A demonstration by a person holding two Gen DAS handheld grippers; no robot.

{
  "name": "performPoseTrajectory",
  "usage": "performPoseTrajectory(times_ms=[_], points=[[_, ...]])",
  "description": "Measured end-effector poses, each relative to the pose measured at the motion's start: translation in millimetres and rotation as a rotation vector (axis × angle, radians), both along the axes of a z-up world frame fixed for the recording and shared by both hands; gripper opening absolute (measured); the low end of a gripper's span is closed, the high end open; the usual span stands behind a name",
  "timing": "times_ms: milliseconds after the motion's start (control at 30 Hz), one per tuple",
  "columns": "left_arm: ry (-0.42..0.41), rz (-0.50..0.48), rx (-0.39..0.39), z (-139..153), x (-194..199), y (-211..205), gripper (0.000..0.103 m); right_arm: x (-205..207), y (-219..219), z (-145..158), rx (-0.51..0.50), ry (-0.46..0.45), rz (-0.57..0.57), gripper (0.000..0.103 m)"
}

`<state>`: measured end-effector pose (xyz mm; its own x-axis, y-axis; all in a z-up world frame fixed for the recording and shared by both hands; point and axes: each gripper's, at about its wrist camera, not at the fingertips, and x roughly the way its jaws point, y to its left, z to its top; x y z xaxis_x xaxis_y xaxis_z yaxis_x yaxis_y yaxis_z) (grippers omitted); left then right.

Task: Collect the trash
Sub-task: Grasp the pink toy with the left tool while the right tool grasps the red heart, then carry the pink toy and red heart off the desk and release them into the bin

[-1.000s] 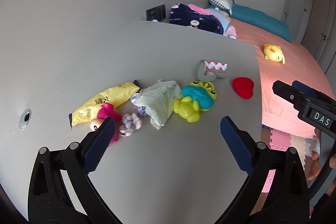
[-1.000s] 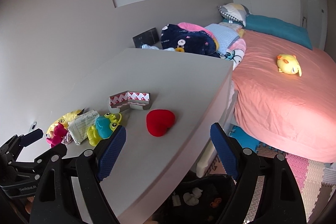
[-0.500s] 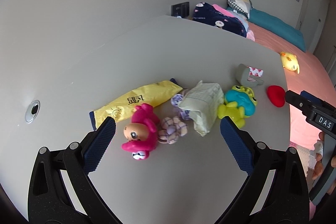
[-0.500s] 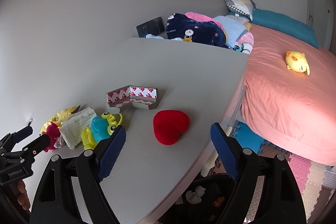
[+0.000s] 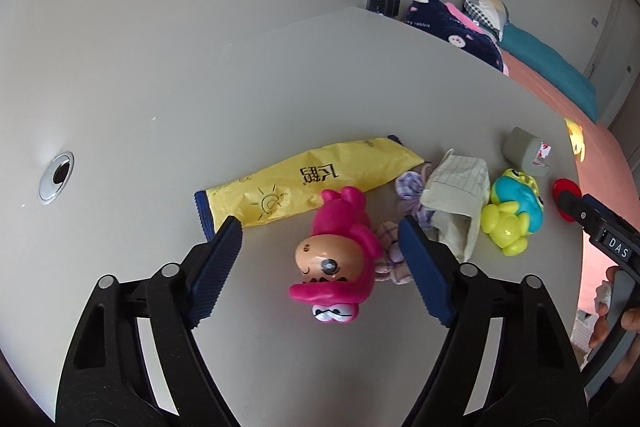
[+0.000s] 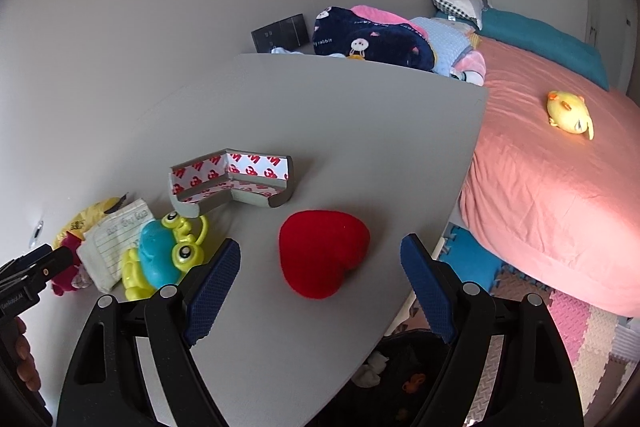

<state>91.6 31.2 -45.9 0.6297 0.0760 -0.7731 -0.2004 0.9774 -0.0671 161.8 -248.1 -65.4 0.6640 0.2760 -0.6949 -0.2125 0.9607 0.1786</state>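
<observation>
While the left gripper (image 5: pixel 320 251) is closing its jaws, nothing is being pressed between the blue pads yet; a pink doll (image 5: pixel 340 259) is lying in the gap between the fingers, its face turned up toward the camera, apart from both pads. Just beyond the left finger a yellow wrapper (image 5: pixel 312 183) is lying flat, long and crinkled, with a blue serrated end, dark characters and a small sun drawing; past the right finger a crumpled sheet of lined paper (image 5: pixel 456 199) is sitting folded and cream-coloured, with a checked purple fabric scrap (image 5: pixel 408 187) touching it on the near side. Farther out beyond the right finger a blue and yellow frog toy (image 5: pixel 512 211) is resting beside the paper, and a grey corner guard (image 6: pixel 232 183) with red-printed tape backing is standing behind it. The right gripper (image 6: pixel 320 267) is hanging with its fingers wide and empty; a red heart cushion (image 6: pixel 324 255) is lying between and just ahead of them, untouched. Everything is sitting on a grey table (image 6: pixel 320 107), which has a metal cable hole (image 5: pixel 56 177) far off the left finger's side; beyond the table's edge a bed with a salmon sheet (image 6: pixel 540 195) is carrying a yellow plush chick (image 6: pixel 570 113), and coloured foam mats (image 6: pixel 580 339) are covering the floor below.
</observation>
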Motion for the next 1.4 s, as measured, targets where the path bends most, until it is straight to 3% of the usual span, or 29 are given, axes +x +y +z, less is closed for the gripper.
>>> performPoseTrajectory(times_ms=[100, 300, 433, 600, 933, 1400], points=[[0.018, -0.007, 0.000, -6.0, 0.8, 1.3, 0.067, 3.4, 0.5, -3.5, -0.003, -0.002, 0.002, 0.070], [0.035, -0.014, -0.001, -13.3, 2.9, 4.3, 0.059, 3.4, 10.2, -6.9, -0.065, -0.039, 0.016, 0.062], [0.029, -0.015, 0.016, -13.8, 3.4, 6.3, 0.053, 1.3, 17.4, -7.9, -0.113, -0.062, 0.028, 0.049], [0.027, -0.013, 0.035, -13.6, 2.7, 6.7, 0.040, -1.9, 20.0, -7.8, -0.124, -0.066, 0.032, 0.049], [0.026, 0.010, 0.044, -9.3, -1.3, 8.6, 0.040, -8.4, 15.7, 2.2, -0.085, -0.046, 0.041, 0.048], [-0.025, -0.009, 0.070, 15.5, -19.8, -6.9, 0.040, -35.6, 11.7, 33.7, -0.046, -0.095, 0.061, 0.048]])
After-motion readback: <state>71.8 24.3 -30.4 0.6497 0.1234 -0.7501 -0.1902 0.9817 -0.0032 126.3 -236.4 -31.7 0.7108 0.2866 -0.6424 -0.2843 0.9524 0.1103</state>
